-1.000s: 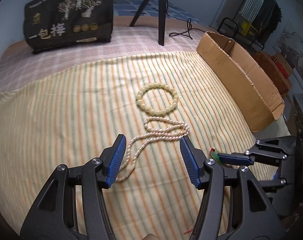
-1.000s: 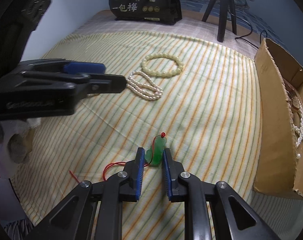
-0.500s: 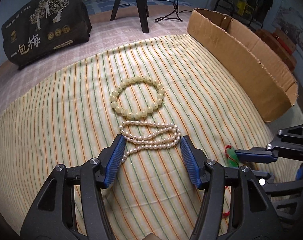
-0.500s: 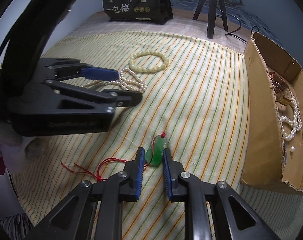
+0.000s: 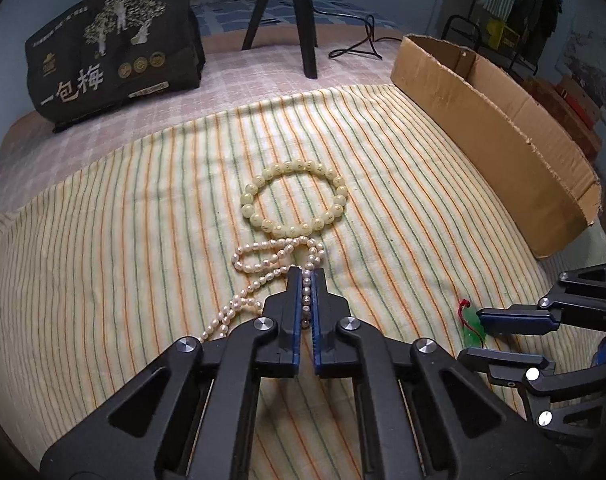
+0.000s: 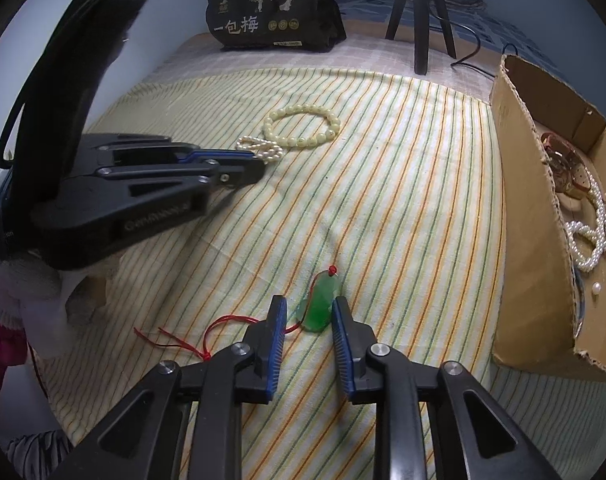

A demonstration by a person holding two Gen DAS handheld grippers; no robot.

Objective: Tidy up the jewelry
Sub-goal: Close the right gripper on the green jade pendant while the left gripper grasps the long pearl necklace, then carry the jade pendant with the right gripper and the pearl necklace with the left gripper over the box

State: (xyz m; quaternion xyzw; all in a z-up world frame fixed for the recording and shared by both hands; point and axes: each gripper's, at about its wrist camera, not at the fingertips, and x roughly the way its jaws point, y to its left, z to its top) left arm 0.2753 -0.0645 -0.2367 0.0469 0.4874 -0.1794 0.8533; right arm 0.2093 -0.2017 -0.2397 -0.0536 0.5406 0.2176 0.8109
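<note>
On the yellow striped cloth [image 5: 143, 240] the left gripper [image 5: 307, 276] is closed on the white pearl necklace [image 5: 271, 256], one strand pinched between its blue pads. The pale yellow round-bead bracelet [image 5: 295, 204] lies just behind, touching the pearls. The right gripper [image 6: 307, 312] has just been opening; the green jade pendant on red cord [image 6: 321, 308] lies between its separated pads, near the brown cardboard box [image 6: 523, 200]

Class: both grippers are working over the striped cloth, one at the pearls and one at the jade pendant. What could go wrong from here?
1. The left gripper pinches only one strand of the pearl necklace; lifted, its loose loops might snag the bead bracelet they touch.
2. The right gripper has just been opening around the green pendant, so the pendant may stay behind.
</note>
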